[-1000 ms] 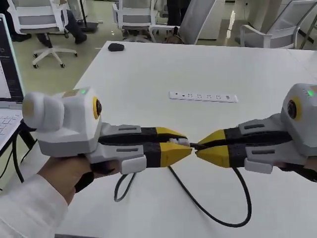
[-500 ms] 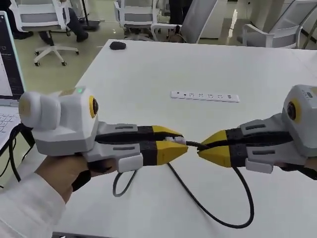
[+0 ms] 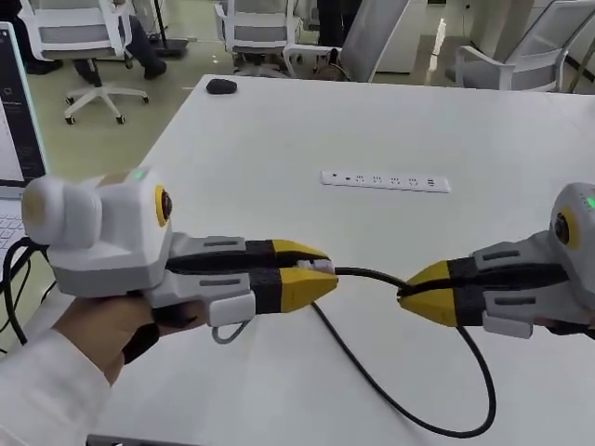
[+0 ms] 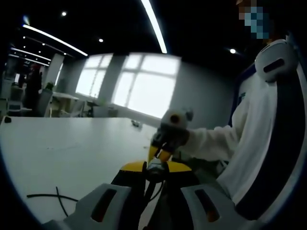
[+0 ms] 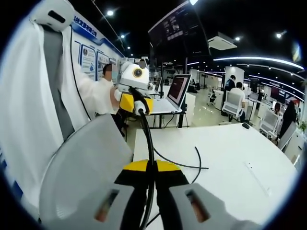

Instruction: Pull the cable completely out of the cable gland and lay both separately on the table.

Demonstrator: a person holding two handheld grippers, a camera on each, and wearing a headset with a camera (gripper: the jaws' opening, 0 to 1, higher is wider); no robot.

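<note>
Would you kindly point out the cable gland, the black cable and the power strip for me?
cable gland [image 3: 321,267]: head view, on its white end where the cable leaves it.
cable [image 3: 367,273]: head view, on the raised stretch beside the gland.
power strip [image 3: 385,181]: head view, middle of its top face.

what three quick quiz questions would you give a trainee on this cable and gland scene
1. True or false: the left gripper is shut on the white cable gland, held above the table.
2. Which thing does the right gripper clamp? A: mouse. B: black cable. C: laptop.
3. Fill in: on the table beyond both grippers lies a white ____ strip.

Key
1. True.
2. B.
3. Power: it is the power strip.
</note>
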